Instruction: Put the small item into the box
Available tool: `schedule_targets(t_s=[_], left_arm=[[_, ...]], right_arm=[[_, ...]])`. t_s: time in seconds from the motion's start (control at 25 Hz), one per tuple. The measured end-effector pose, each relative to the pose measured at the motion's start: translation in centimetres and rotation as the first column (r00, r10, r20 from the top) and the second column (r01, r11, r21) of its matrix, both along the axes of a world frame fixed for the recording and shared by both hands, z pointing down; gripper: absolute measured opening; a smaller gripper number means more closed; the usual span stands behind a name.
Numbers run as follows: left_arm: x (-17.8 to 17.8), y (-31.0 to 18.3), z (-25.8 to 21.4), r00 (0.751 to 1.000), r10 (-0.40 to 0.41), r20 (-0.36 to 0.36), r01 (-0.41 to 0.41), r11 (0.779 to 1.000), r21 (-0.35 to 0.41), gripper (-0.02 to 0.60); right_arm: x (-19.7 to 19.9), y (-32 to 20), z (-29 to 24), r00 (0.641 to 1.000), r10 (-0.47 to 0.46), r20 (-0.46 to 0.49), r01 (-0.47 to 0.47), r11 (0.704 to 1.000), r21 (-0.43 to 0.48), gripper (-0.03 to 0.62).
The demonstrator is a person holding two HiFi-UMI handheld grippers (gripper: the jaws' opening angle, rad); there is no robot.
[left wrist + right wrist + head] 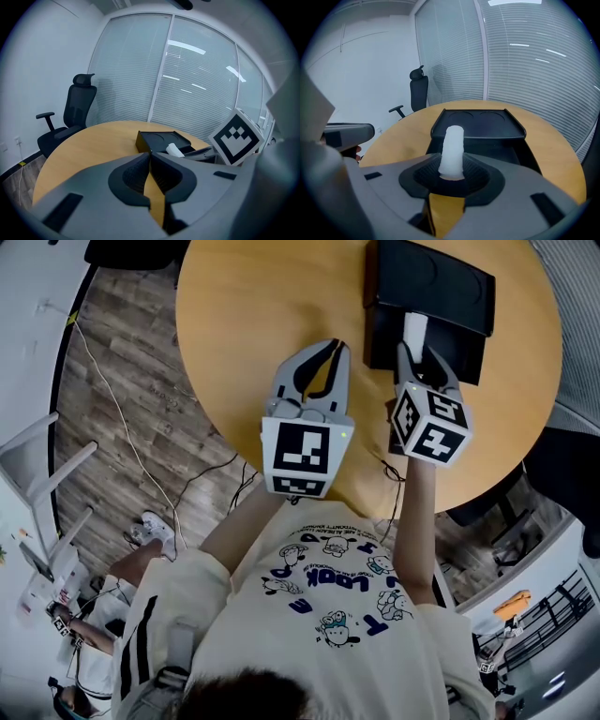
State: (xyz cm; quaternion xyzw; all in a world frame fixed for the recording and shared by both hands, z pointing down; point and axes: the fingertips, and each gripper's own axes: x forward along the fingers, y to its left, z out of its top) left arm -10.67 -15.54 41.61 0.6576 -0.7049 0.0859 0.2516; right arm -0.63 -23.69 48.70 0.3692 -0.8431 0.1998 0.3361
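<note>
A black box [379, 337] stands open at the far right of the round wooden table [244, 324], its lid [431, 282] lying just behind it. My right gripper [419, 351] hovers over the box's near part, shut on a small white cylinder [415, 329] that sticks out forward between the jaws. The right gripper view shows the same cylinder [452, 150] upright in the right gripper [452, 174], with the box [497, 151] and lid [478, 123] straight ahead. My left gripper [334, 349] hangs over the table's middle, left of the box, jaws closed tip to tip and empty [150, 155].
A black office chair [77, 112] stands beyond the table's far side, before a glass wall with blinds [197, 84]. A cable [122, 427] trails over the wood floor to the left. The table's near edge [356, 507] lies just under my grippers.
</note>
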Motion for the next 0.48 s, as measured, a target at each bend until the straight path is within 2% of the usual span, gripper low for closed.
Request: schedule_targets(t_s=[0.48], left_arm=[[-0.2,-0.4,1.3,1.000,-0.002,-0.011,0.002,1.000,-0.029,0.028]], right_arm=[[-0.2,0.1,1.8,1.000,-0.004,-0.019,0.004,0.999,-0.045,0.158]])
